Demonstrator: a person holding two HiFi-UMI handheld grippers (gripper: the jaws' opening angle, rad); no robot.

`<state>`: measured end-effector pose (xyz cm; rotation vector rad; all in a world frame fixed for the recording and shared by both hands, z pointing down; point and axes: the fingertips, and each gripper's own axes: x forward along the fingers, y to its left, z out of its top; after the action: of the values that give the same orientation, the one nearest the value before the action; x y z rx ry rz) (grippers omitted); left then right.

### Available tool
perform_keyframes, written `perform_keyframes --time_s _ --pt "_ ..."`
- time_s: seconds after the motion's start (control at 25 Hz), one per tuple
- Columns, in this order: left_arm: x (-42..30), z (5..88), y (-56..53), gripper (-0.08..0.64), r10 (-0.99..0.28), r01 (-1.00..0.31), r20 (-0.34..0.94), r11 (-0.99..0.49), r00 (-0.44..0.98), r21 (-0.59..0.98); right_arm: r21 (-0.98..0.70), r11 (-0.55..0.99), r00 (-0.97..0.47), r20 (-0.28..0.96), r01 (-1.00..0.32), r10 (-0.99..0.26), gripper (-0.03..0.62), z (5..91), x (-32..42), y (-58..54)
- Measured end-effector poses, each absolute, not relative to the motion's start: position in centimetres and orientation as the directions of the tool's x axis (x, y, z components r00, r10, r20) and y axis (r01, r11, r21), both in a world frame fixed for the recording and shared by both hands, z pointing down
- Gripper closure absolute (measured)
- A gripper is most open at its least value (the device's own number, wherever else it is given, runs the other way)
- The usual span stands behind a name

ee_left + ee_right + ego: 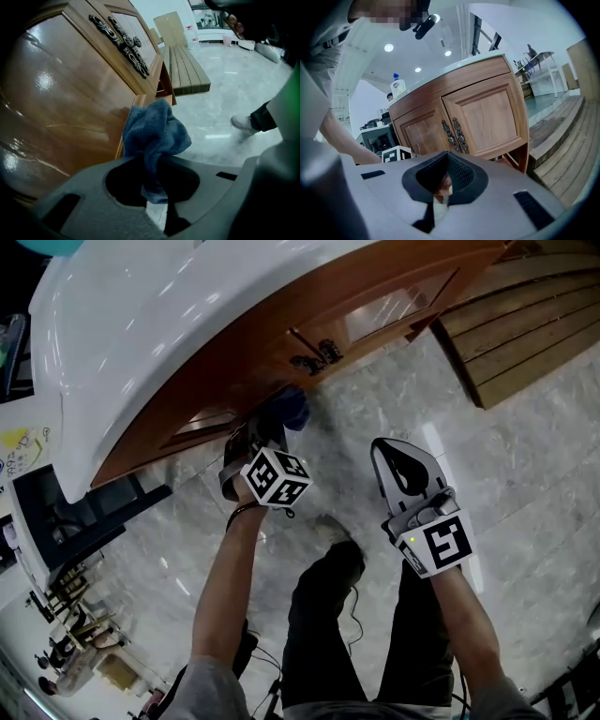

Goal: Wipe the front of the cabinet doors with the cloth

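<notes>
The wooden cabinet [234, 362] has a white top and two doors with dark ornate handles [314, 354]. My left gripper [265, 435] is shut on a bunched blue cloth [289, 409], which is pressed to the lower part of the left door. In the left gripper view the cloth [154, 133] bulges out of the gripper [152, 171] against the glossy door [70, 98], below the handles [124, 42]. My right gripper [398, 457] hangs back over the floor, shut and empty. In its own view the right gripper [442, 186] faces both doors [483, 117].
A slatted wooden platform [525, 324] lies on the marble floor right of the cabinet, also shown as the platform [187, 65]. The person's legs and shoe [333, 532] stand before the doors. A bottle [397, 85] stands on the top. Dark shelving [56, 521] is at left.
</notes>
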<state>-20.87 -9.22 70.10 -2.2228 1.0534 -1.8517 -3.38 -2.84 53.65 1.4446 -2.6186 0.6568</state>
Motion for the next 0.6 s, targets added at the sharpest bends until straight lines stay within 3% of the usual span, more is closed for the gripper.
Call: perform_keyframes --time_s 0.6 --pt "-18.8 61.5 -4.4 0.499 -0.561 -0.458 0.823 -0.758 0.093 -0.465 -0.341 0.529 -0.617 0.244 -0.777 -0.749 0.581 47.7 -5.0 -1.8"
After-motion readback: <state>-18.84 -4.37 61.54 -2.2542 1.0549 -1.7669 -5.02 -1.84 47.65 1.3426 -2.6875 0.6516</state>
